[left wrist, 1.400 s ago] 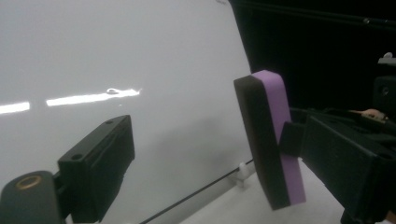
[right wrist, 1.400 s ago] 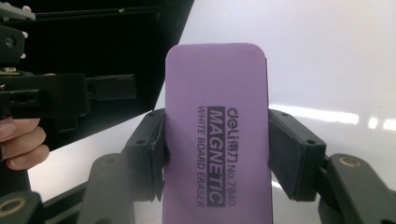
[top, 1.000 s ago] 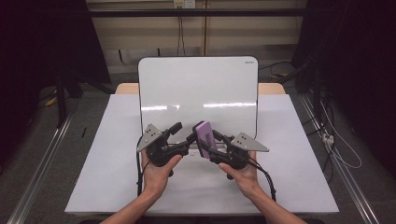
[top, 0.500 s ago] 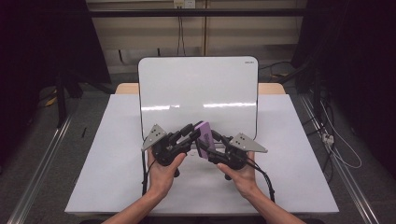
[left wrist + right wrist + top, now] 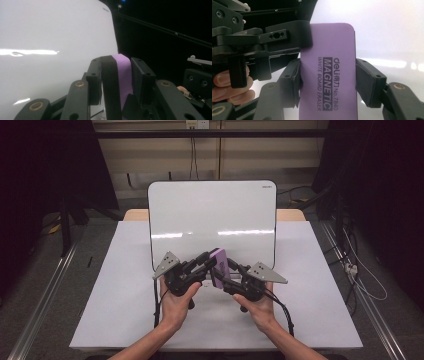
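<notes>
Both the left gripper (image 5: 212,262) and right gripper (image 5: 225,275) fingers, the left's just closed, clamp the purple eraser (image 5: 219,266).

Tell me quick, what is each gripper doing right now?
Left gripper: jaws have just been closing, now shut on the eraser.
Right gripper: shut on the eraser across its width.

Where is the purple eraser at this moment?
In the high view the purple eraser is near the table's middle, held between the left claw and the right claw, above the whiteboard's near edge.
</notes>
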The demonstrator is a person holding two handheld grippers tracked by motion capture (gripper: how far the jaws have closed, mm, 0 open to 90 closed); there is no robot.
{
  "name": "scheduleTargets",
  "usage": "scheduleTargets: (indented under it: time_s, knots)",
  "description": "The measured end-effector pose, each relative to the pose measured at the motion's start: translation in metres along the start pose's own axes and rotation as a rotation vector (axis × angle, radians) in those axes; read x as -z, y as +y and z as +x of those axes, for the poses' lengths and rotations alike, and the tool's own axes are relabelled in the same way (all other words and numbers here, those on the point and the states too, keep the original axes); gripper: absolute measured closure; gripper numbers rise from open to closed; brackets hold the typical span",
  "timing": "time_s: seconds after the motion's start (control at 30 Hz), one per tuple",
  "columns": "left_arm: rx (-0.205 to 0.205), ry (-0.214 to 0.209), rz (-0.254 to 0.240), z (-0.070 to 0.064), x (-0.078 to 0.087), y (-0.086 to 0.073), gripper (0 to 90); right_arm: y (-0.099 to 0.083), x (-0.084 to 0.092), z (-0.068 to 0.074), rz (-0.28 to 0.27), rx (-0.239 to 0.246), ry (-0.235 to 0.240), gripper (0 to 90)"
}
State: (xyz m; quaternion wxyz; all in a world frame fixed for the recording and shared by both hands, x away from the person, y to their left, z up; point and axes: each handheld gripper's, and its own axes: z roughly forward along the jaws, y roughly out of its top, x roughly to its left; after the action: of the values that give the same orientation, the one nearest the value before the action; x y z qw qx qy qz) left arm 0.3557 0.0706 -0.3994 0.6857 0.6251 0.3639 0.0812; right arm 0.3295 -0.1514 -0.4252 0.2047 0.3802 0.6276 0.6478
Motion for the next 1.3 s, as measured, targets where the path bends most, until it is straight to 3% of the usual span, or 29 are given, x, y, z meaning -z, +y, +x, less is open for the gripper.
scheduleTargets:
  time_s: [0.3, 0.4, 0.53, 0.6, 0.87, 0.97, 1.07, 1.13, 1.3]
  knots:
    - [0.001, -0.015, 0.029, 0.002, 0.001, 0.002, 65.7, -0.001, -0.001, -0.001, 0.023, 0.009, 0.009, 40.1]
    - [-0.027, -0.007, 0.043, 0.003, 0.002, 0.003, 66.0, -0.001, -0.001, -0.002, 0.033, 0.009, 0.008, 33.6]
    - [-0.018, 0.003, 0.041, 0.006, 0.004, 0.006, 66.2, 0.0, 0.001, -0.003, 0.045, 0.005, 0.004, 26.6]
    - [-0.037, 0.01, 0.042, 0.007, 0.006, 0.009, 66.4, 0.0, 0.001, -0.004, 0.05, 0.001, 0.005, 23.7]
    - [-0.083, 0.037, 0.045, 0.013, 0.013, 0.021, 66.7, 0.004, 0.006, -0.005, 0.065, 0.025, 0.031, 16.4]
    - [-0.119, 0.049, 0.064, 0.015, 0.017, 0.022, 66.7, 0.006, 0.009, -0.01, 0.067, 0.024, 0.006, 9.6]
    - [-0.121, 0.06, 0.075, 0.018, 0.021, 0.024, 66.8, 0.006, 0.011, -0.017, 0.083, 0.047, -0.039, 6.5]
    - [-0.144, 0.067, 0.091, 0.019, 0.024, 0.026, 66.9, 0.006, 0.013, -0.021, 0.107, 0.063, -0.06, 3.3]
    - [-0.196, 0.089, 0.125, 0.02, 0.03, 0.03, 67.2, 0.007, 0.018, -0.027, 0.135, 0.071, -0.087, 3.8]
